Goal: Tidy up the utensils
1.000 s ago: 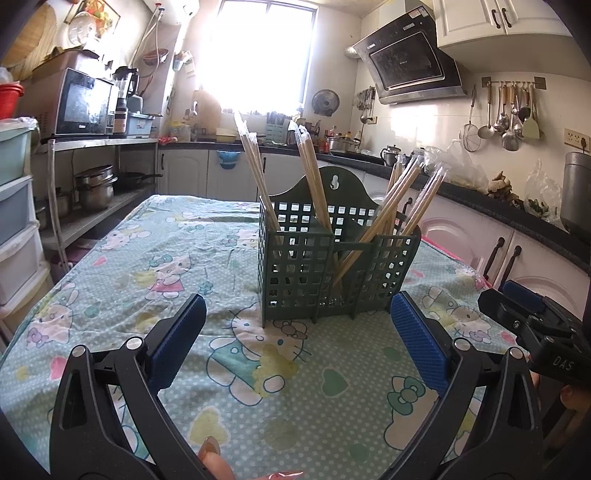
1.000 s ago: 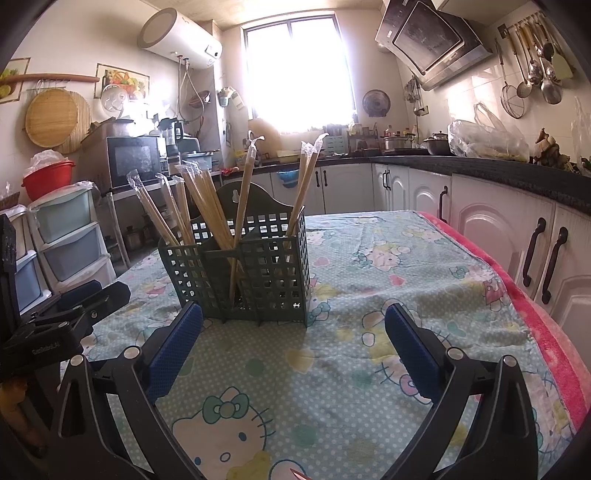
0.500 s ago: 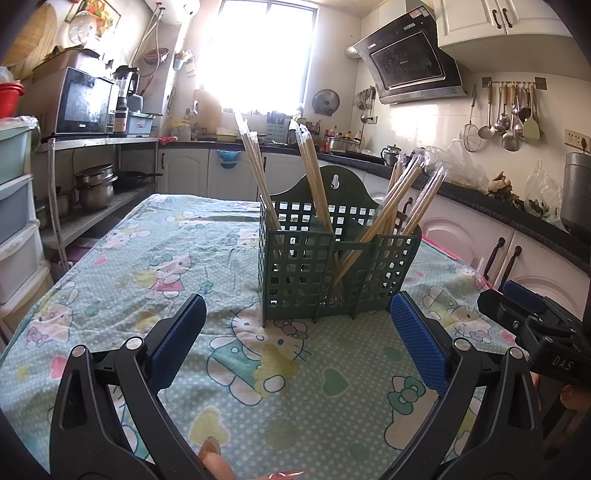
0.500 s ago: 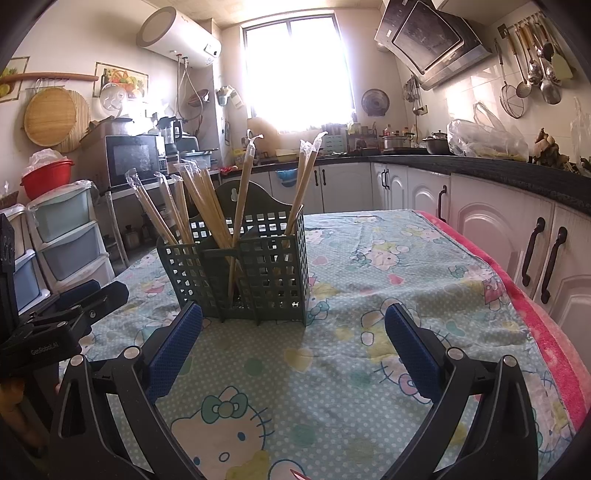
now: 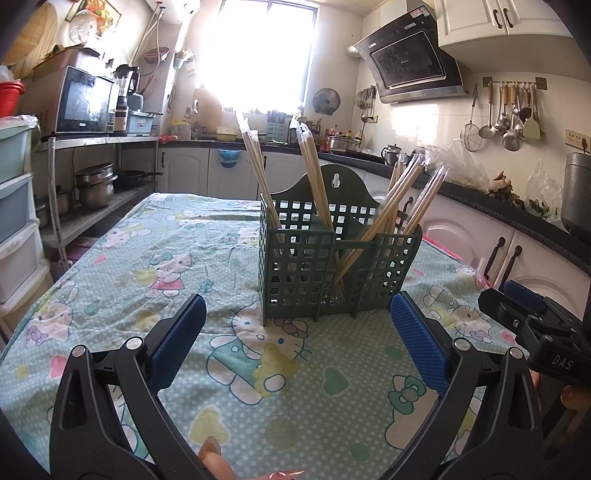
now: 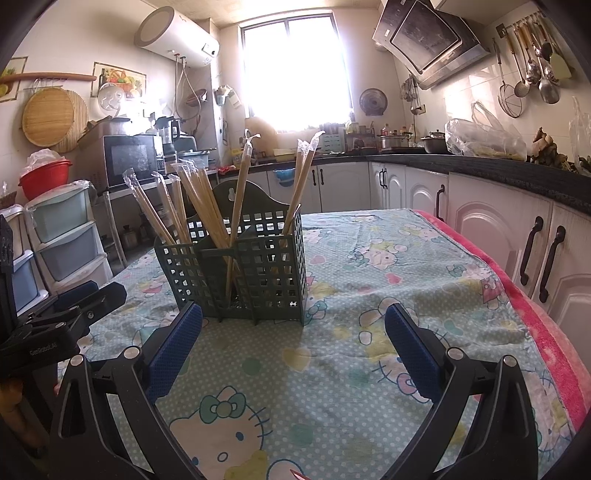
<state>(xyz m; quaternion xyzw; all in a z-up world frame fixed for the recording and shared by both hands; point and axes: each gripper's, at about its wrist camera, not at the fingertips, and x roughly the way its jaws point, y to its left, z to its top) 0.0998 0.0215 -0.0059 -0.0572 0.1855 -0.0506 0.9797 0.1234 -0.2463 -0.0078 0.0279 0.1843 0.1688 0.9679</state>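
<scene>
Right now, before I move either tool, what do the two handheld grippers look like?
Both match: the left gripper and the right gripper each have two black plastic arms with triangular cut-outs and silver screws, ending in ribbed blue pads. White lettering marks the bodies: "DAS" on the right one, "GenRobot.AI" on the left one. No cables or sleeves show.

Home kitchen. Range hood [image 5: 410,66] slanting over the dark counter [image 5: 517,218] at right, ladles [image 5: 506,114] on a wall rail, white cabinets [image 6: 491,236]. Microwave [image 5: 86,105] and pots [image 5: 94,184] on a left shelf, water heater [image 6: 173,35] high by the far window [image 6: 295,70].
</scene>
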